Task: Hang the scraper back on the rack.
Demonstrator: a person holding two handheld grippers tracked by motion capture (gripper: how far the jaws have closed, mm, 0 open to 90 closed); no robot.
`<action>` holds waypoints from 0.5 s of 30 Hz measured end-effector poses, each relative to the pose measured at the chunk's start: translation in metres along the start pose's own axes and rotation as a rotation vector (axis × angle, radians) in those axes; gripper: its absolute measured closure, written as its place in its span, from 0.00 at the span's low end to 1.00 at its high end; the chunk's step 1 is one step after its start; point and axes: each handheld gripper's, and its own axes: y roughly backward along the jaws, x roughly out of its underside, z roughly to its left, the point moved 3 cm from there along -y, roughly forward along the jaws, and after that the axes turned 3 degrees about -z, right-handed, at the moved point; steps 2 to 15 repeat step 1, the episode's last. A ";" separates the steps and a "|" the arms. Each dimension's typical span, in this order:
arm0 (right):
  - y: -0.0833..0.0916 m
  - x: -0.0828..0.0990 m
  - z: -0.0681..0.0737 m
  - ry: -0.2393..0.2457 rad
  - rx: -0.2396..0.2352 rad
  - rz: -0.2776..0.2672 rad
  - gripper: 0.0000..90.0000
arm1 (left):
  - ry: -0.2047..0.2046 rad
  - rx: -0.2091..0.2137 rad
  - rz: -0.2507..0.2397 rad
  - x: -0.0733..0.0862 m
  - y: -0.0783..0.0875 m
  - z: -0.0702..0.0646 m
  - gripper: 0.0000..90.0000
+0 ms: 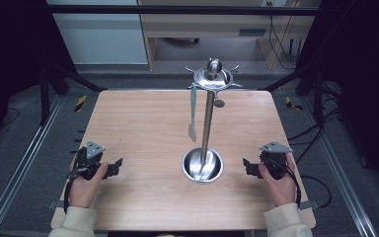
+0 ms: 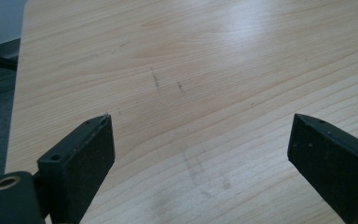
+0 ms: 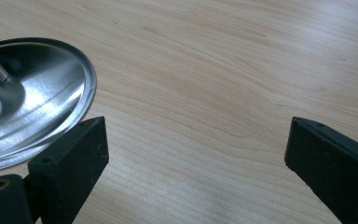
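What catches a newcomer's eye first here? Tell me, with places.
A tall steel utensil stand rises from its round base at the table's centre. A grey spatula hangs from its top ring. The left gripper and right gripper rest open at either side, holding nothing.

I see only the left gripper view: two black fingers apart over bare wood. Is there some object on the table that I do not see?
Observer: Yes. A shiny steel utensil stand with a round dish base stands mid-table, to the right of your left gripper.
Operator: Does something hang on it?
Observer: One long grey spatula hangs from a hook on the stand's left side, with its tip above the light wooden table.
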 end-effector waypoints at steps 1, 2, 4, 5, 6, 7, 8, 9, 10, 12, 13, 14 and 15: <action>0.000 0.000 0.000 0.001 0.000 0.001 0.07 | -0.001 -0.001 0.001 0.000 0.000 0.001 0.08; 0.000 0.000 0.000 0.001 0.000 0.001 0.07 | -0.001 -0.001 0.001 0.000 0.000 0.001 0.08; 0.000 0.000 0.000 0.001 0.000 0.001 0.07 | -0.001 -0.001 0.001 0.000 0.000 0.001 0.08; 0.000 0.000 0.000 0.001 0.000 0.001 0.07 | -0.001 -0.001 0.001 0.000 0.000 0.001 0.08; 0.000 0.000 0.000 0.001 0.000 0.001 0.07 | -0.001 -0.001 0.001 0.000 0.000 0.001 0.08; 0.000 0.000 0.000 0.001 0.000 0.001 0.07 | -0.001 -0.001 0.001 0.000 0.000 0.001 0.08; 0.000 0.000 0.000 0.001 0.000 0.001 0.07 | -0.001 -0.001 0.001 0.000 0.000 0.001 0.08; 0.000 0.000 0.000 0.001 0.000 0.001 0.07 | -0.001 -0.001 0.001 0.000 0.000 0.001 0.08; 0.000 0.000 0.000 0.001 0.000 0.001 0.07 | -0.001 -0.001 0.001 0.000 0.000 0.001 0.08; 0.000 0.000 0.000 0.001 0.000 0.001 0.07 | -0.001 -0.001 0.001 0.000 0.000 0.001 0.08; 0.000 0.000 0.000 0.001 0.000 0.001 0.07 | -0.001 -0.001 0.001 0.000 0.000 0.001 0.08; 0.000 0.000 0.000 0.001 0.000 0.001 0.07 | -0.001 -0.001 0.001 0.000 0.000 0.001 0.08; 0.000 0.000 0.000 0.001 0.000 0.001 0.07 | -0.001 -0.001 0.001 0.000 0.000 0.001 0.08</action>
